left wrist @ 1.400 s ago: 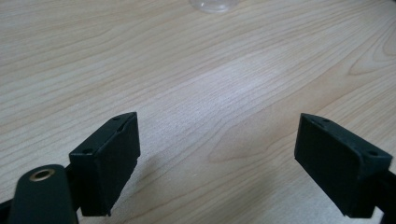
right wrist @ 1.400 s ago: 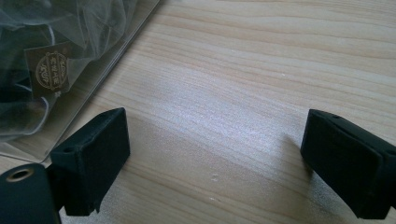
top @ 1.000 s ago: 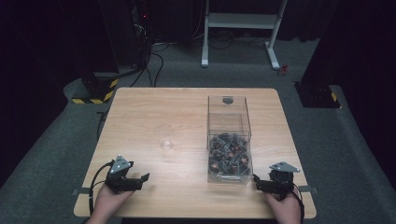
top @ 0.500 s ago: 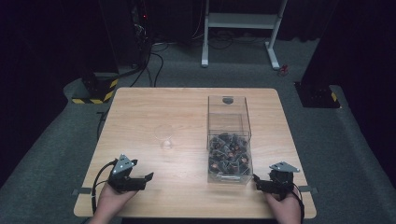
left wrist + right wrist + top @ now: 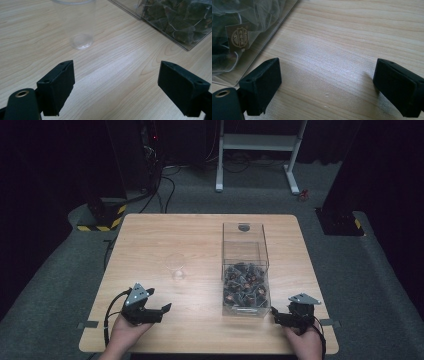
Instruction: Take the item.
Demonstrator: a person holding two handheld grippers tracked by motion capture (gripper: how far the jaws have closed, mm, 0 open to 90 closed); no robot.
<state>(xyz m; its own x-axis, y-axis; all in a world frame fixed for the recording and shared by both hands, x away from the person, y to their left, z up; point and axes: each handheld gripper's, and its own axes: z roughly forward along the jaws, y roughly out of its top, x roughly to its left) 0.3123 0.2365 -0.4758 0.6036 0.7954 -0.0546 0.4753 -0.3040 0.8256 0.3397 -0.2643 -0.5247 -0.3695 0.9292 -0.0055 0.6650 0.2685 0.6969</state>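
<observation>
Clear cup (image 5: 175, 266) & bag-filled box (image 5: 245, 285) sat untouched; left gripper (image 5: 162, 310) had crept slightly right, right gripper (image 5: 275, 314) unmoved, both w/ jaws wide open—work not started.

Rectangular light wooden table (image 5: 150, 240): clear plastic cup (image 5: 175, 266) upright near centre; clear rectangular plastic box (image 5: 245, 265) of dark sachets, right.

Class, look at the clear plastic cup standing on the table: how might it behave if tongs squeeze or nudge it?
The cup looks thin-walled and empty, so probably light and easily dented. Tall and narrow-based, it may tip if nudged high.
</observation>
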